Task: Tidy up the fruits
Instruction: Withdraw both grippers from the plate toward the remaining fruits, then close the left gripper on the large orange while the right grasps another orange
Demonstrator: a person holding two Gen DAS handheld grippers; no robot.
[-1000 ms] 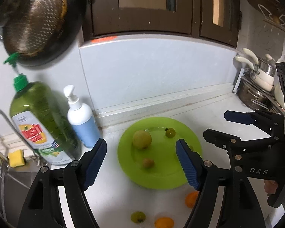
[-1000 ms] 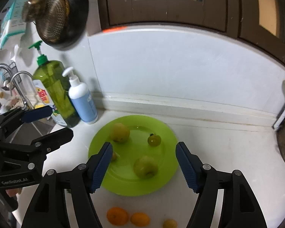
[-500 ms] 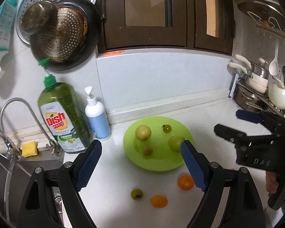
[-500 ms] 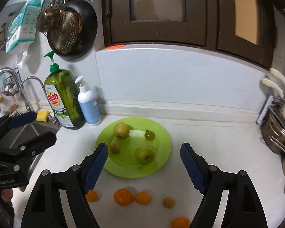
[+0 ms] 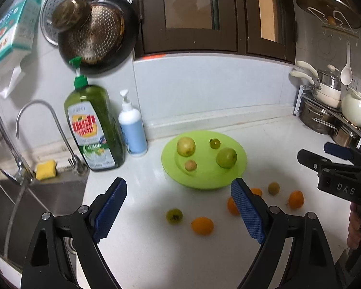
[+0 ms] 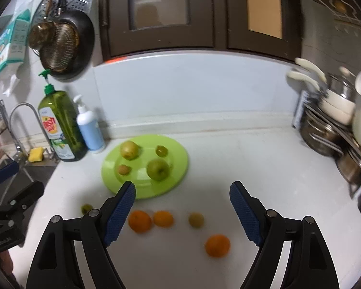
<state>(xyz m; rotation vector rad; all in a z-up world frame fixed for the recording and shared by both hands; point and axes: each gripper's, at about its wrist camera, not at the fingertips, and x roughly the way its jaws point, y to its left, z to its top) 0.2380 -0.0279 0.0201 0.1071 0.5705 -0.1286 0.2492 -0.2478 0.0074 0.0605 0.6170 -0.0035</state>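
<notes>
Overhead, both the left claw [image 5: 178, 210] and right claw [image 6: 182, 213] hang released, holding nothing, above a white worktop [image 6: 252, 168]. A lime-green plate [image 6: 178, 166] holds four greenish fruits; oranges [image 6: 140, 221] and small green fruits [image 6: 196, 219] lie scattered on the worktop just in front of it.

Counter: white countertop [image 6: 240, 168], lit from above
Wall: pale backsplash [image 6: 192, 89]
Cabinets: dark brown doors [image 5: 190, 12], panes probably frosted glass
Sink: steel basin [image 5: 24, 200], curved faucet [image 5: 36, 120]
</notes>
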